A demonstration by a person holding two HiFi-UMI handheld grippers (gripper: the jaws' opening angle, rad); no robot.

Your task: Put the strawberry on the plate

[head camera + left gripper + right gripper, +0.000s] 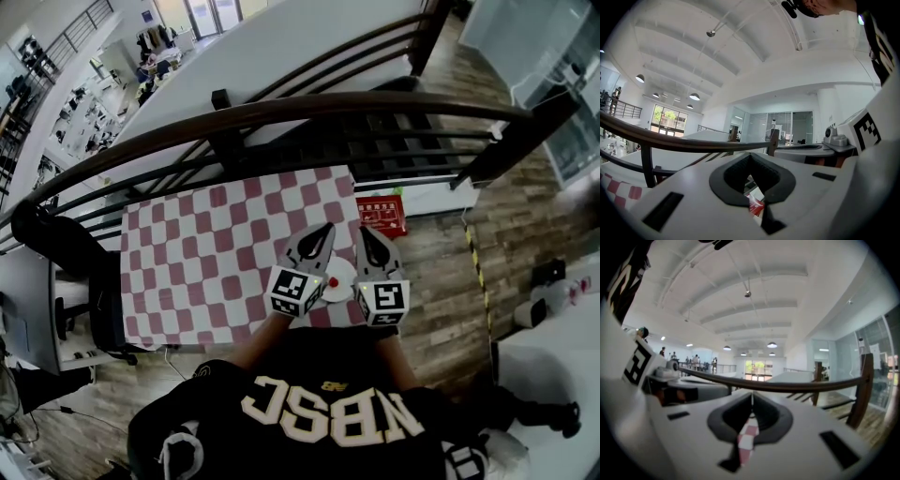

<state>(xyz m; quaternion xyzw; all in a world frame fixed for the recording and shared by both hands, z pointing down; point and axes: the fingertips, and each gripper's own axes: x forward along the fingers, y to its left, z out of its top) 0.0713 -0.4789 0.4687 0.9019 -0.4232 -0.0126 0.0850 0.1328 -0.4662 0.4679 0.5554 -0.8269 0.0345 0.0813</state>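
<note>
Red-checked table (206,253): the cloth reaches the near edge by the person's chest, and wide bare squares lie to the left.
Railing (281,112): dark bars curve across just beyond the far edge.
Plate (345,266): white, at the near right edge, between the two grippers.
Strawberry (335,280): a small red spot on the plate, too small to see clearly.
Left gripper (326,229): raised and pointing away, jaws together, nothing between them.
Right gripper (365,232): close alongside, jaws pressed together, empty.

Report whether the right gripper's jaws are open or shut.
Shut. In the right gripper view, the right gripper has its jaws meeting at the tips, with nothing held; only checkered tablecloth shows below.
</note>
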